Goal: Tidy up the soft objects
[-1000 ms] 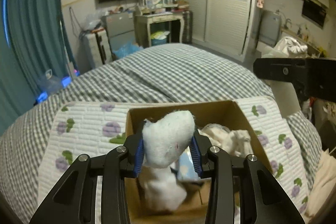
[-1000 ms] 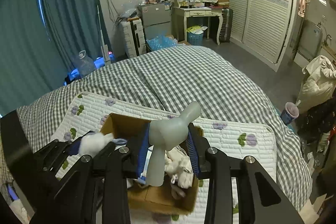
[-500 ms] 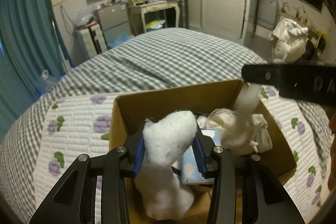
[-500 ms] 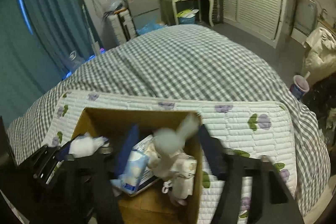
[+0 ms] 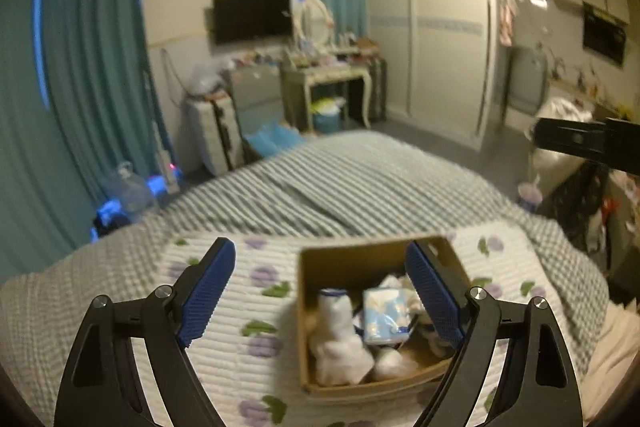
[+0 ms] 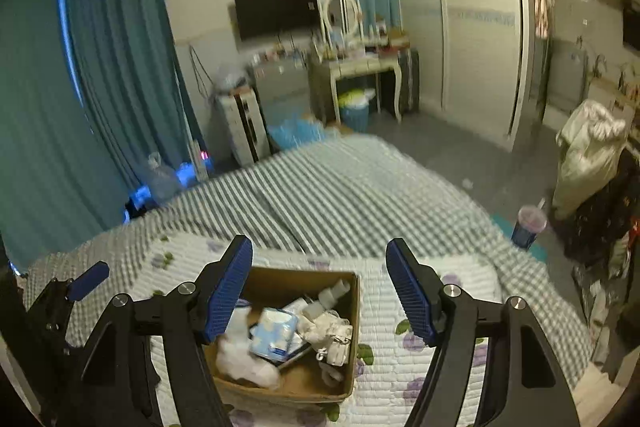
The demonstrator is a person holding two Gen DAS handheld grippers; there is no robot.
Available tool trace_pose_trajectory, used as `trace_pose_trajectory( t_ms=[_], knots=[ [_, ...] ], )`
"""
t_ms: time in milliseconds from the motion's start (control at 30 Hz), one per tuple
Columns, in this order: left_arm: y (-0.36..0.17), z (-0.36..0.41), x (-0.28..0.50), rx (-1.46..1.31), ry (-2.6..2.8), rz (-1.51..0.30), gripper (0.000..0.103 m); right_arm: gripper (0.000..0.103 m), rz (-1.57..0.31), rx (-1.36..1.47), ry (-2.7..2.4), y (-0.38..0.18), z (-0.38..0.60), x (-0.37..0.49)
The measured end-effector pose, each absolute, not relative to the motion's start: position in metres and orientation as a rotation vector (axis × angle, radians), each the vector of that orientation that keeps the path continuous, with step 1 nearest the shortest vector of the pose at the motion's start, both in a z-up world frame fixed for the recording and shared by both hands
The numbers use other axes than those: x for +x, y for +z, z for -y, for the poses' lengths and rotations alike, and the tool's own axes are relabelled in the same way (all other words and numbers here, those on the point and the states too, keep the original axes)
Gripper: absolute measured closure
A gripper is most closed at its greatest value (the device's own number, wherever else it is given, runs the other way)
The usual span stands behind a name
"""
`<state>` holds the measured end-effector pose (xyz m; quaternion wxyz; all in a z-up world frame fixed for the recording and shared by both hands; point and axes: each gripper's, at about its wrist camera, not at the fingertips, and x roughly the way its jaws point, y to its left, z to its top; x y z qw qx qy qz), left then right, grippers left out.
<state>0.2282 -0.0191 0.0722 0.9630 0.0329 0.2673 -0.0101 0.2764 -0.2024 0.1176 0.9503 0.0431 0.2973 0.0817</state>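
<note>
A cardboard box (image 5: 340, 259) sits on the quilted flower mat (image 5: 248, 303) on the bed; it also shows in the right wrist view (image 6: 352, 311). Inside lie a white plush toy (image 5: 340, 335), a blue-and-white tissue pack (image 5: 384, 315) and white cloth items (image 6: 332, 331). My left gripper (image 5: 320, 291) is open and empty, above and in front of the box. My right gripper (image 6: 320, 291) is open and empty, above the box. The left gripper's finger (image 6: 86, 279) shows at the left of the right wrist view.
The grey checked bedspread (image 6: 328, 195) stretches beyond the mat. Across the room stand a dressing table (image 6: 356, 71), a wall TV (image 6: 276, 11), a white wardrobe (image 6: 476, 27) and teal curtains (image 6: 120, 75). A cup (image 6: 530, 227) stands on the floor right of the bed.
Both grippers opened. The white plush toy and the pale soft object dropped into the box. Both grippers then rose away from the box.
</note>
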Motion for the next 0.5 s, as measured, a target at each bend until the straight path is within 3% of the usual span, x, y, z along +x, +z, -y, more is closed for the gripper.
trace_pose_trajectory(
  t_ms=[267, 500],
  knots=[
    [0.117, 0.004, 0.157, 0.067, 0.031, -0.376, 0.015, 0.026, -0.413, 0.058, 0.171, 0.166, 0.194, 0.175],
    [0.080, 0.003, 0.121, -0.011, 0.010, -0.388, 0.015, 0.026, -0.328, 0.021, 0.146, 0.139, 0.184, 0.128]
  ],
)
